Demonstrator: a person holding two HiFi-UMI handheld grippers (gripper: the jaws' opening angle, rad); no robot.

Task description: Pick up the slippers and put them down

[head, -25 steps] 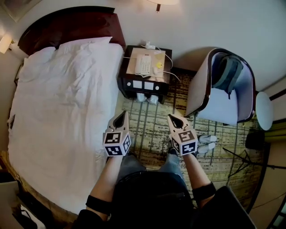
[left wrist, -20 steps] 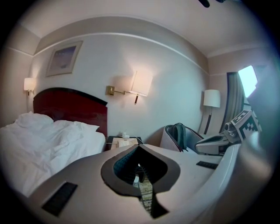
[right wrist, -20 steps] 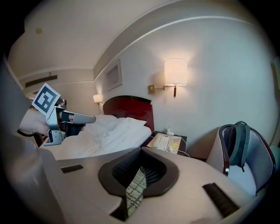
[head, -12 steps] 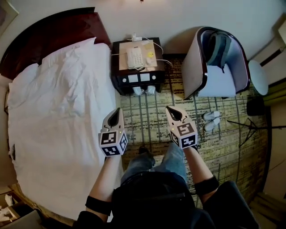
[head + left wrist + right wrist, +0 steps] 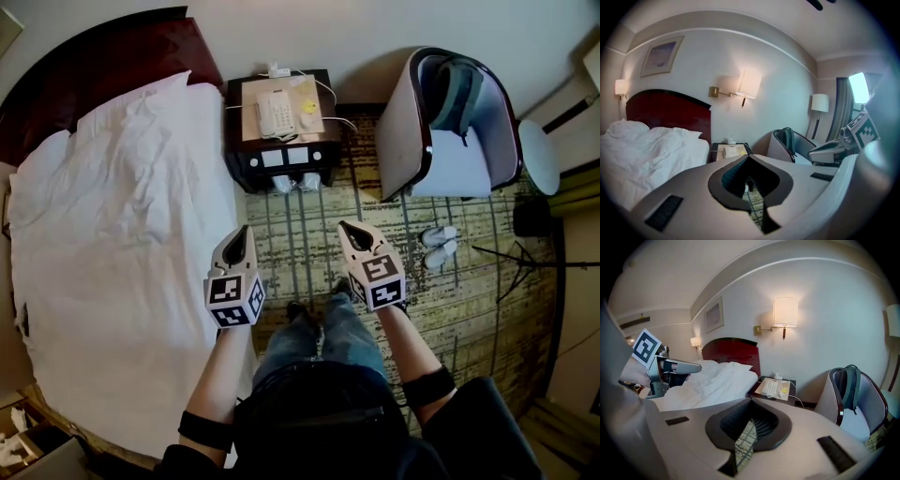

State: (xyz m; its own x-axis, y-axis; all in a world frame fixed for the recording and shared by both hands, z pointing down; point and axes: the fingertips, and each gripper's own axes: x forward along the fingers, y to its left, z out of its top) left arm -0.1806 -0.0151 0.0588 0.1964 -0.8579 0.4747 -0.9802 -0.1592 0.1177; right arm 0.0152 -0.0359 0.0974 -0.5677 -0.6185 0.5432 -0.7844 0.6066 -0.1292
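A pair of white slippers [image 5: 439, 247] lies side by side on the patterned carpet, just in front of the armchair [image 5: 450, 131] and to the right of my right gripper. Another pale pair [image 5: 296, 182] sits tucked under the nightstand [image 5: 281, 131]. My left gripper [image 5: 241, 234] and right gripper [image 5: 349, 230] hover over the carpet, pointing toward the nightstand, both shut with nothing between the jaws. In the left gripper view the jaws [image 5: 749, 159] meet over a strip of carpet. The right gripper view shows the same [image 5: 750, 401]. Neither gripper touches a slipper.
The bed with its white duvet [image 5: 112, 244] fills the left side. On the nightstand are a phone [image 5: 276, 112] and cables. A backpack [image 5: 459, 89] rests in the armchair. A round side table [image 5: 536, 155] and a tripod stand [image 5: 511, 258] are at the far right.
The view has swung: the white slippers, earlier right beside my right gripper's cube, now lie farther off to its right. Both grippers sit a little lower-left and stay shut.
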